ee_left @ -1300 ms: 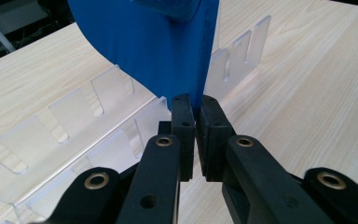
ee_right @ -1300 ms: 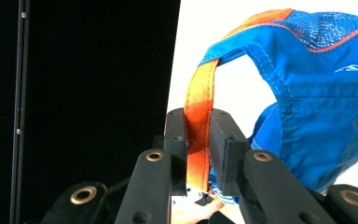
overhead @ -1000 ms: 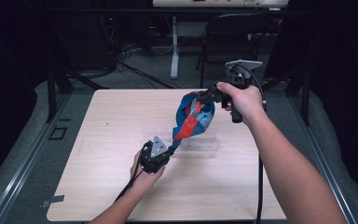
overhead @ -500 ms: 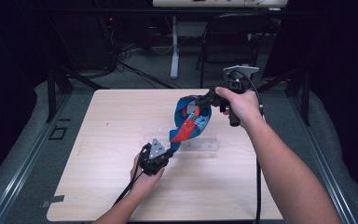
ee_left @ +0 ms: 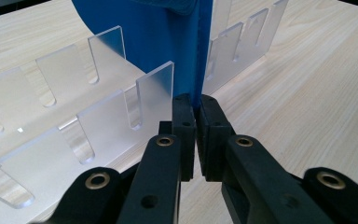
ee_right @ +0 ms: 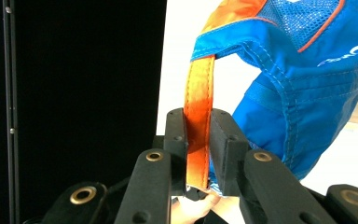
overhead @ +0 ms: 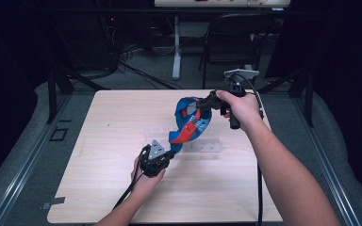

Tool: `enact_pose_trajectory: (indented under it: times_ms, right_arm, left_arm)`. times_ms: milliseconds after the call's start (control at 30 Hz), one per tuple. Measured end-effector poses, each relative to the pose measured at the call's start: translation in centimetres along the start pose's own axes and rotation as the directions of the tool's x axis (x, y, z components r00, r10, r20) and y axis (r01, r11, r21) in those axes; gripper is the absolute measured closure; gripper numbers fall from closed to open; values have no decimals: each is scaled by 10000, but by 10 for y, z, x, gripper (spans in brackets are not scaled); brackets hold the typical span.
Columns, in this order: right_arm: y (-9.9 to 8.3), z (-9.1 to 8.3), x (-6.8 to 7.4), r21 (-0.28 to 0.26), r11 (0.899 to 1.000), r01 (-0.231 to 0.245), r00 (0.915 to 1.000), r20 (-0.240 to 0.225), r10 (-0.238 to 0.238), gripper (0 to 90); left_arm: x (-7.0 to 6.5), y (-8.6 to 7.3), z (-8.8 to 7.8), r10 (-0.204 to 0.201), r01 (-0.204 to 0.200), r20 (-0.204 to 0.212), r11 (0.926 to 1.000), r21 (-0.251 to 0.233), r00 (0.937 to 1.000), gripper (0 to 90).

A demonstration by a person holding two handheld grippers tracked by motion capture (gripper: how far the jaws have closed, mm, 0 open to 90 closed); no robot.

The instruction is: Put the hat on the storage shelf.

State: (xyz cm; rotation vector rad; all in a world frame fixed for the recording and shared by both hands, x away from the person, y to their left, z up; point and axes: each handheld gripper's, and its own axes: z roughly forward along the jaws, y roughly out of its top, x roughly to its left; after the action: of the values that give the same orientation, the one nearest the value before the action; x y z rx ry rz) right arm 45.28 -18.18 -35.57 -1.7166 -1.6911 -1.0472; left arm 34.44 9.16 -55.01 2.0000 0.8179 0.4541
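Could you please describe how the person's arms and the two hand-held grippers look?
Both forearms are bare, with no sleeves in view. The left hand-held gripper and right hand-held gripper are black, with bolted two-jaw linkages showing brass-coloured rivets. Each carries a grey three-cornered plate and trails a black cable.

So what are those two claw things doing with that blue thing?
A person is holding a blue cap stretched in the air between two hand-held grippers. The left gripper pinches the cap's blue cloth down low, near a clear plastic rack that sits on the wooden table. The right gripper pinches the cap's orange strap up higher. Both are shut tight on the cap, which hangs above the rack.
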Motion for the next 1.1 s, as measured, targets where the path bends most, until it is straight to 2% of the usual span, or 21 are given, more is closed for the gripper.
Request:
enact_pose_trajectory:
  times_ms: [200,467,567,933,1100]
  right_arm:
    - [1,2,-6,-76,9997,-229,9997,83,230,779]
    - [1,3,-10,-19,9998,-220,9997,83,221,779]
    - [1,3,-12,49,9998,-212,9997,108,212,778]
    - [-1,3,-18,-19,9995,-300,9991,289,301,774]
    - [-2,3,-26,-18,9997,-248,9989,401,248,767]
  left_arm:
    - [1,0,0,-39,38,113,10000,91,9999,861]
    - [1,0,-3,-12,7,198,9998,216,9998,814]
    - [2,0,-4,-122,120,183,9999,94,9998,765]
    - [9,-4,-10,-510,508,107,9986,156,9986,575]
    - [14,-7,-18,-671,669,110,9975,212,9977,546]
